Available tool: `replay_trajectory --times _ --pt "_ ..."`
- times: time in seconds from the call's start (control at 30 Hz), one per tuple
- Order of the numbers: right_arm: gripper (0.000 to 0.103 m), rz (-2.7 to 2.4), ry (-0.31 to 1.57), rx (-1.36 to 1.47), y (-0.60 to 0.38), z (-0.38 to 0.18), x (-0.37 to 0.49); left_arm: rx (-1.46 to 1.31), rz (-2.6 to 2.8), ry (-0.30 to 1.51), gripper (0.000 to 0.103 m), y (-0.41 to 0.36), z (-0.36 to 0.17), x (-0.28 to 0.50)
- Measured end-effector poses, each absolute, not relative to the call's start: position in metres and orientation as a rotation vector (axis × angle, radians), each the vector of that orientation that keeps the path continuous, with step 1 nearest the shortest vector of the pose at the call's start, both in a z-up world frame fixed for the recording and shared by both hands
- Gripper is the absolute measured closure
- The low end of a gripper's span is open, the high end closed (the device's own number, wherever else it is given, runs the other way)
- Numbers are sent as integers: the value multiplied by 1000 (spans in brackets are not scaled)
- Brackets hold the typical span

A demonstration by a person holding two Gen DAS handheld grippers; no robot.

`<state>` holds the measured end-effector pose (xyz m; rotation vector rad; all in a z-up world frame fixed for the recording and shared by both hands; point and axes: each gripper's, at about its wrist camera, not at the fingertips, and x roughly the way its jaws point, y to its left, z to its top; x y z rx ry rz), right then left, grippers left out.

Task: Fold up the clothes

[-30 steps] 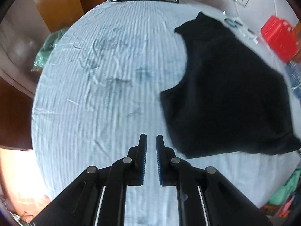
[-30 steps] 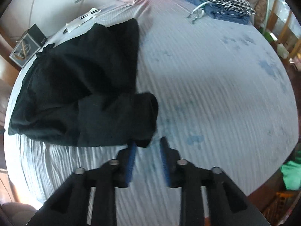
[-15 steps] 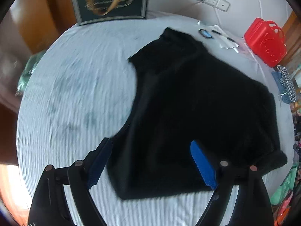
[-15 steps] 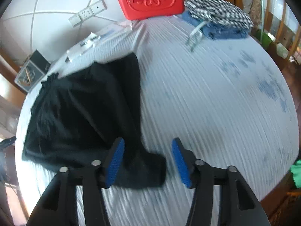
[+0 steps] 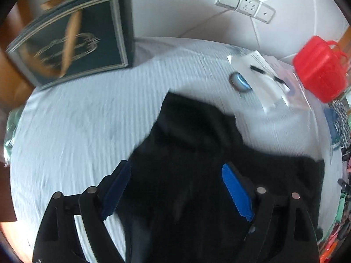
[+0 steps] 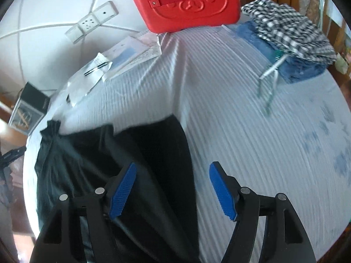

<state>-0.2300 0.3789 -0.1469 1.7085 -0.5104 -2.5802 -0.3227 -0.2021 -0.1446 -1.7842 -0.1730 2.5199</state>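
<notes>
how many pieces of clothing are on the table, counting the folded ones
3. A black garment spread near the claws, and a checkered piece stacked on a blue denim one at the far right edge beside the red case. More may lie hidden in that stack.

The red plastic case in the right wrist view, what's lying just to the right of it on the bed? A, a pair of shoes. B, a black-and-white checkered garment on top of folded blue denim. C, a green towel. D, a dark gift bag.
B: right of the red plastic case, a black-and-white checkered garment lies on top of folded blue denim, on the striped bedsheet.
</notes>
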Motion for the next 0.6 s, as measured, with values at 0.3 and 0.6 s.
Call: replay_trajectory --times 0.3,0.6 --pt "23 -2518 -451 1849 370 -183 -299 -1877 2423 -10 17 -190 -212 -403" --pt "23 -2481 -271 1928 350 -219 -313 -1825 2410 94 77 -170 -224 -403"
